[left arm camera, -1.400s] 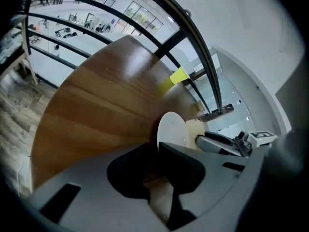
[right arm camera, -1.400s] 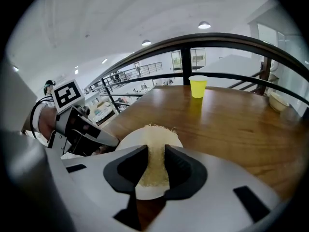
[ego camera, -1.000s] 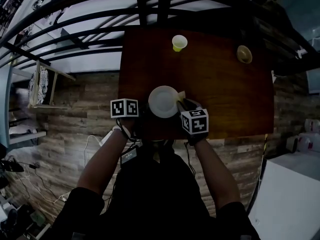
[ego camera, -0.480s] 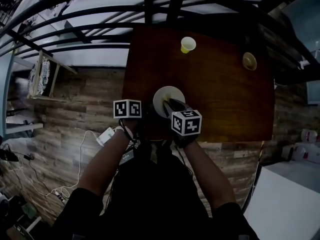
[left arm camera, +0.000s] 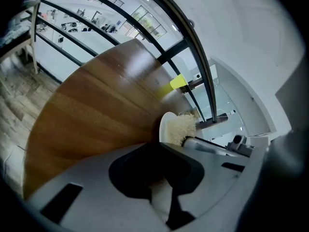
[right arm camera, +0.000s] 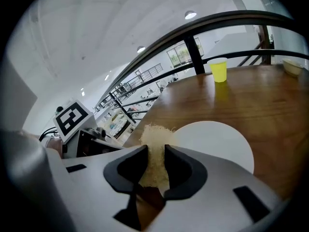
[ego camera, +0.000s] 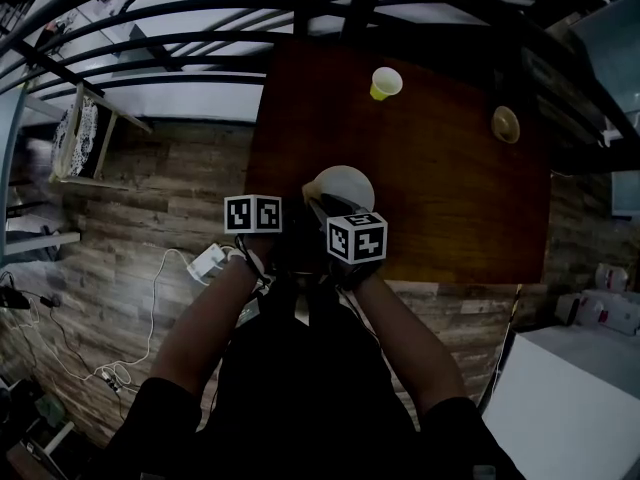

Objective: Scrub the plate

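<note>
A white plate (ego camera: 343,185) lies near the front edge of the dark wooden table (ego camera: 440,188). My left gripper (ego camera: 288,224) is at the plate's near-left rim. In the left gripper view its jaws (left arm camera: 158,180) are shut on the plate (left arm camera: 165,129) rim, which shows edge-on. My right gripper (right arm camera: 155,164) is shut on a pale fibrous scrub pad (right arm camera: 154,151), which rests at the left edge of the plate (right arm camera: 217,141). That pad (left arm camera: 182,125) also shows against the plate in the left gripper view. From the head view the right gripper (ego camera: 326,210) reaches over the plate's near side.
A yellow cup (ego camera: 385,83) stands at the table's far edge and also shows far off as the cup (right arm camera: 218,70). A small tan bowl (ego camera: 505,124) sits at the far right. Black railings run behind the table. A white cable and adapter (ego camera: 205,263) lie on the plank floor at left.
My right gripper has slid the scrub pad leftward from the plate's right side to its near-left edge. The left gripper has kept its hold on the rim.
</note>
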Available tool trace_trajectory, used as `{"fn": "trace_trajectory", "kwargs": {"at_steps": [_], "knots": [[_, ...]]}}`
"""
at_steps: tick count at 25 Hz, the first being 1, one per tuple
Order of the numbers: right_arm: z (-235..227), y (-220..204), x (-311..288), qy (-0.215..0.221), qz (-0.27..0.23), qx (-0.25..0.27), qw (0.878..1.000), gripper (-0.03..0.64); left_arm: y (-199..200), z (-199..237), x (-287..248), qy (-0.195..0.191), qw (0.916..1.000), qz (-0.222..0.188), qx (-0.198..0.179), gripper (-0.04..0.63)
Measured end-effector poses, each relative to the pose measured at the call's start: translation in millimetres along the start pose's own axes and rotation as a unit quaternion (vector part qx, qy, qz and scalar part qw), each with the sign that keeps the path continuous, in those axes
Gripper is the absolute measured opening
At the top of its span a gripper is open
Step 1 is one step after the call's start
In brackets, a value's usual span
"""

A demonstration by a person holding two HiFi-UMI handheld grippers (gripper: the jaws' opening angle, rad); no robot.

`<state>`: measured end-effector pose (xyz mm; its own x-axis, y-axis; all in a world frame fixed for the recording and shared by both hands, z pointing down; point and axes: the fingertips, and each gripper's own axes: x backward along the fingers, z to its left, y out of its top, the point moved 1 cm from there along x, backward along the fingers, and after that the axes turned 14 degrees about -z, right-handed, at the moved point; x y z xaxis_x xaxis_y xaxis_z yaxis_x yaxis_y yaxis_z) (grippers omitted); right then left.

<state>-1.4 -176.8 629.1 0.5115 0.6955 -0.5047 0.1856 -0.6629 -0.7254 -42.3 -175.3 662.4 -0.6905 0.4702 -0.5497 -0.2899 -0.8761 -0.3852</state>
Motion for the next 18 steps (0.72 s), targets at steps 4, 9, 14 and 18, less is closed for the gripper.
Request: {"fn": "trace_trajectory", "kwargs": {"at_steps": [4, 9, 14, 18], "knots": [[-11.2, -0.7, 9.3, -0.014, -0.001, -0.001, 1.000, 0.118, -0.8, -0.1, 1.2, 0.004, 0.9999, 0.003, -0.008, 0.054], [-34.2, 4.1, 28.2, -0.043, -0.019, -0.014, 0.999, 0.118, 6.3, -2.8, 2.5, -0.007, 0.9998, -0.017, -0.010, 0.055], [-61.3, 5.6, 54.4, -0.071, -0.034, -0.025, 0.997, 0.118, 4.3, -8.2, -3.9, -0.014, 0.9998, -0.006, -0.013, 0.071], [-72.7, 7.2, 74.4, -0.086, -0.048, -0.033, 0.995, 0.118, 0.1, -10.9, -8.7, -0.016, 0.9998, 0.012, -0.004, 0.073]]}}
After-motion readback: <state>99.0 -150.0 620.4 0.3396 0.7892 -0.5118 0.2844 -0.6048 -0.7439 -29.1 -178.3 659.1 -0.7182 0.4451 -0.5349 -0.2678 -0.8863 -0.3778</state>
